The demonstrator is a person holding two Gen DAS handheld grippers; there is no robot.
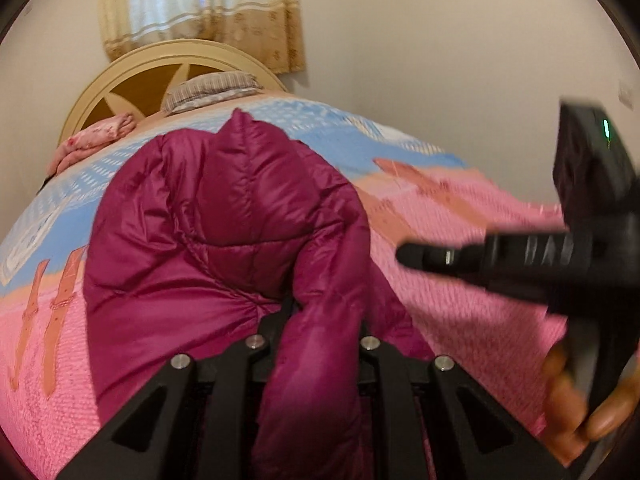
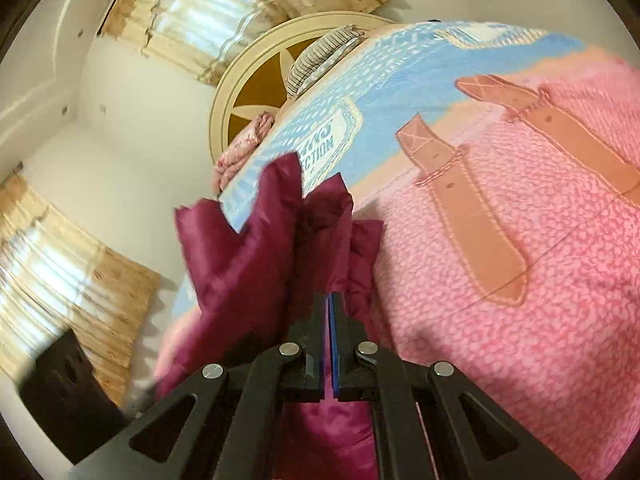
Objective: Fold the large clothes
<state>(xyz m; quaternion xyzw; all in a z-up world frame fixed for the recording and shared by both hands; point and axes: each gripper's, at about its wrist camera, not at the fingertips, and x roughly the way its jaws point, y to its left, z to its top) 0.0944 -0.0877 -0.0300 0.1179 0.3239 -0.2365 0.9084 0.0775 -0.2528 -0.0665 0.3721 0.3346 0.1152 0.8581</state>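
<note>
Left gripper (image 1: 320, 320) clamps a sleeve of glossy magenta quilted puffer jacket (image 1: 224, 232); jacket's length runs headboard-ward. Right gripper (image 2: 330, 304), jaws together, holds nothing visible, bare beside fabric.

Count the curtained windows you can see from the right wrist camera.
2: one curtained window behind the headboard, another on the side wall at the picture's left. Others may be hidden.

We are in a home bedroom. A bed (image 1: 460, 216) under a pink and blue printed cover fills it; at its head stand a cream arched headboard (image 1: 132, 76) and a striped pillow (image 1: 212, 90), with beige curtains (image 1: 200, 8) behind that headboard.
</note>
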